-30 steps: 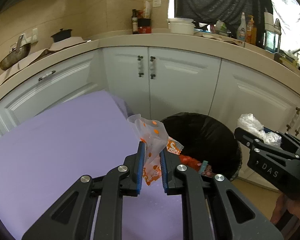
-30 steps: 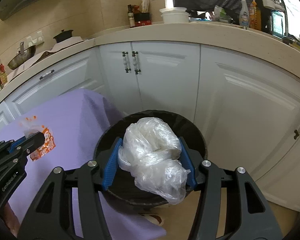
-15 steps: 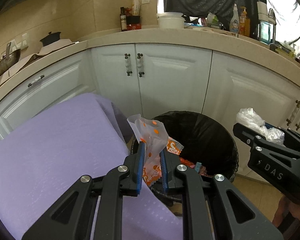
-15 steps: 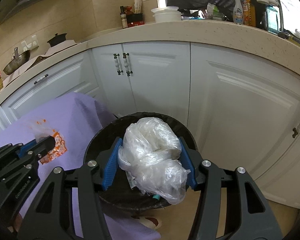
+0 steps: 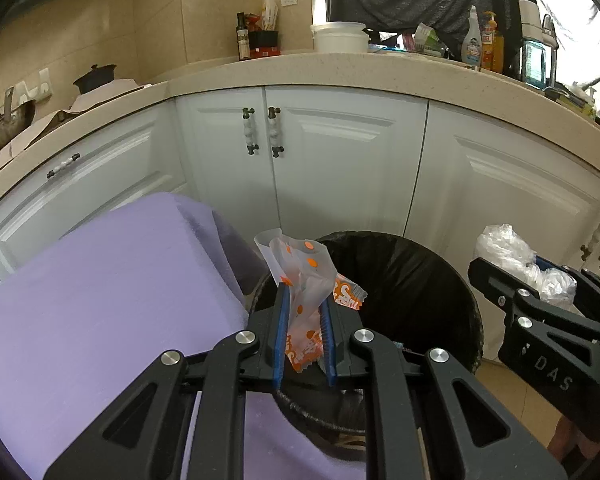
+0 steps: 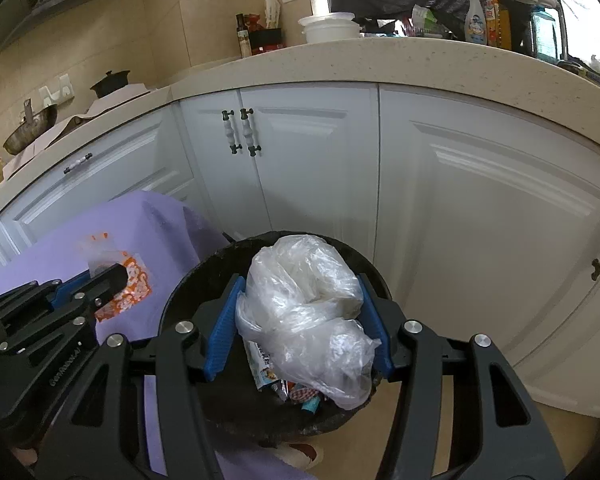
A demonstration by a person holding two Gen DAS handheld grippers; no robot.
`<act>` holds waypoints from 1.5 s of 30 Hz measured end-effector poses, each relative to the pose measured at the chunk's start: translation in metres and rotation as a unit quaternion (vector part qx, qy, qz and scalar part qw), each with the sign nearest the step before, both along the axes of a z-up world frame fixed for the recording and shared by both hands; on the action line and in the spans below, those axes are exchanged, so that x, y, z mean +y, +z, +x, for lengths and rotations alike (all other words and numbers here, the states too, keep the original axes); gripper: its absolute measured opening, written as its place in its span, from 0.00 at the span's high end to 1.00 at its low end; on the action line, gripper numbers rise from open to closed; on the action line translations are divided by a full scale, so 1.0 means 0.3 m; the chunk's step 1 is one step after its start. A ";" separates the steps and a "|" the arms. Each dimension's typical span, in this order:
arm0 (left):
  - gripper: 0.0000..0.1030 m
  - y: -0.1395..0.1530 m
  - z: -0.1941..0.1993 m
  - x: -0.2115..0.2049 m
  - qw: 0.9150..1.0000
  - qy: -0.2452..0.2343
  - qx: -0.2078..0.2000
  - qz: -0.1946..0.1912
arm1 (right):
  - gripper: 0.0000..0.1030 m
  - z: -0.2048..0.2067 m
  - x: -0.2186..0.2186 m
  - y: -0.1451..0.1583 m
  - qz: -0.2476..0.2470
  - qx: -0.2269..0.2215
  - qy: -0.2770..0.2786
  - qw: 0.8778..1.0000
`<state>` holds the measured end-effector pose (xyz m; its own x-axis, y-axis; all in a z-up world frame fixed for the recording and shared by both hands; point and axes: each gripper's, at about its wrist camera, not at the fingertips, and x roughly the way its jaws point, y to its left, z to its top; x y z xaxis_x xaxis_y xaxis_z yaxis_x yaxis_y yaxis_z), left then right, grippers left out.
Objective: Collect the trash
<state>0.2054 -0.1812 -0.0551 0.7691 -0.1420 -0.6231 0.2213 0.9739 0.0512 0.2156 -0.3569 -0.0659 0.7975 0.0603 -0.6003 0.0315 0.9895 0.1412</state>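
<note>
Our left gripper (image 5: 305, 312) pinches an orange-dotted snack wrapper (image 5: 306, 280) between its blue pads (image 5: 281, 332), the jaws set narrow, and in the left wrist view the wrapper stands up at the centre of the frame, over the near left rim of the trash bin (image 5: 412, 276). Our right gripper (image 6: 300, 320) is clamped on a crumpled clear plastic bag (image 6: 304, 304), the jaws held about half apart by the bulk of it, the blue pads pressed into both sides. In the right wrist view the bag hangs at lower centre, directly above the bin's mouth, where we see a few coloured packets (image 6: 288, 384) lying inside the black liner. The bin sits on a tan floor (image 6: 460, 432), just beside a table covered with a purple cloth (image 5: 100, 300) that fills the lower left of both views. Behind the bin, white cabinet doors (image 6: 308, 168) with dark-ended handles run across the middle of the frame under a speckled beige countertop (image 6: 420, 60). Along the top of the frame the counter carries a white lidded tub (image 6: 330, 28), a dark bottle (image 6: 243, 40) and spray and soap bottles (image 6: 476, 16); a wok (image 6: 30, 130) sits at the far left.
</note>
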 end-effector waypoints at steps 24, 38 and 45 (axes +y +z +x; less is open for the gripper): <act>0.84 -0.044 0.080 -0.018 1.000 0.006 0.016 -0.003 | 0.47 0.075 0.004 -0.039 -0.002 0.000 -0.001 1.000; 0.53 -0.020 0.082 0.007 1.000 0.012 0.007 -0.021 | 0.28 0.092 0.012 -0.016 -0.012 -0.015 -0.019 1.000; 0.44 0.027 0.048 0.035 0.999 0.012 -0.011 -0.031 | 0.28 0.048 0.025 0.034 -0.015 -0.031 -0.028 0.999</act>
